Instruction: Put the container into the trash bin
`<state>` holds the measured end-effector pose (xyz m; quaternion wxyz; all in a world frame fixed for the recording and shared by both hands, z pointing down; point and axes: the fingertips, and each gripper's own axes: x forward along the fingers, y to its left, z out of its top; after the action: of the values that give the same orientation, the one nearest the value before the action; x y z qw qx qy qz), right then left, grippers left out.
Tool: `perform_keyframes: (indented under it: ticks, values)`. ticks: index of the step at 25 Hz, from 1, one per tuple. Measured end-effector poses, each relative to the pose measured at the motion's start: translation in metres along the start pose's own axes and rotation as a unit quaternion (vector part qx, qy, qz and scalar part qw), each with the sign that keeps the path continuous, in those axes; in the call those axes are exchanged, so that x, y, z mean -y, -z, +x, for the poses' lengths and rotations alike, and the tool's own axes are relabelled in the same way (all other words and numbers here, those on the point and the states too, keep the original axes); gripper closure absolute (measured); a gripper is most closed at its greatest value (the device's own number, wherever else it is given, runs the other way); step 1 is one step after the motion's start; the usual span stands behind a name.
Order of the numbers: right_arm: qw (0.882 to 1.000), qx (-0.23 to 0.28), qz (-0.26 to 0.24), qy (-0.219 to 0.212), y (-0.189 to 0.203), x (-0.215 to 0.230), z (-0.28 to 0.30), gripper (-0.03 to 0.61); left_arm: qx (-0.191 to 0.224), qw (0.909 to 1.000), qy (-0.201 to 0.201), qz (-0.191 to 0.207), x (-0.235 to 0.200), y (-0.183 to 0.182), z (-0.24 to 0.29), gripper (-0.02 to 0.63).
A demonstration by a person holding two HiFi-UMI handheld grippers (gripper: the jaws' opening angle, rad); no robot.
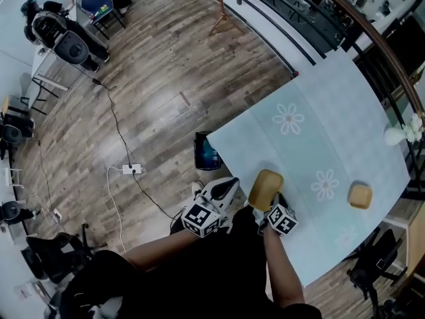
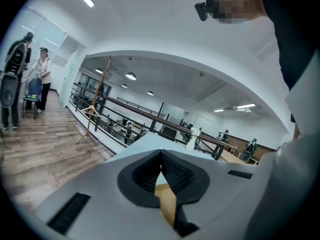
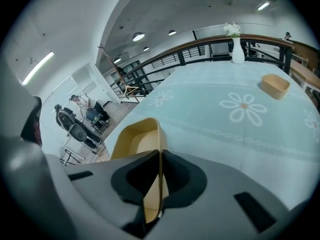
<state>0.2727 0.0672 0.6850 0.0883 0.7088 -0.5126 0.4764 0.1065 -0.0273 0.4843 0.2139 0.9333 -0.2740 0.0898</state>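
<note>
A tan, shallow container (image 1: 265, 187) is lifted over the near left corner of the table (image 1: 312, 105), which has a pale blue flowered cloth. My right gripper (image 1: 269, 203) is shut on the container's wall (image 3: 135, 139), which stands edge-on between the jaws of the right gripper (image 3: 160, 159). The dark trash bin (image 1: 206, 153) stands on the wooden floor just off the table's left edge. My left gripper (image 1: 224, 187) hovers beside the container, above the floor and near the bin. The left gripper (image 2: 161, 156) is shut with nothing in it; tan shows behind its jaws.
A second tan container (image 1: 360, 195) (image 3: 275, 85) lies on the cloth to the right. A white vase (image 1: 397, 135) (image 3: 237, 52) stands at the table's far edge by a railing (image 1: 372, 32). A cable and power strip (image 1: 131, 169) lie on the floor left of the bin.
</note>
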Motion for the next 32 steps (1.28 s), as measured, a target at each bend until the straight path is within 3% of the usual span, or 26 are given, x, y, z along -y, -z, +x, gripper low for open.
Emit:
perform_keyframes:
  ticks: [8,19,26,32]
  values:
    - [0.999,0.005,-0.042,-0.026,0.026,-0.138,0.036,0.534,0.020,0.9988,-0.042,-0.015,-0.120,-0.006,-0.093,0.601]
    - [0.986,-0.039,-0.152,-0.062,0.089,-0.289,0.101,0.534,0.042,0.9951,-0.079,-0.042,-0.224,0.020,-0.196,0.600]
    - [0.979,-0.070,-0.174,-0.075,0.120,-0.322,0.164,0.534,0.051,0.9933,-0.085,-0.060,-0.265,0.038,-0.207,0.600]
    - [0.977,-0.080,-0.187,-0.065,0.135,-0.307,0.234,0.534,0.033,0.9924,-0.100,-0.064,-0.291,0.074,-0.191,0.600]
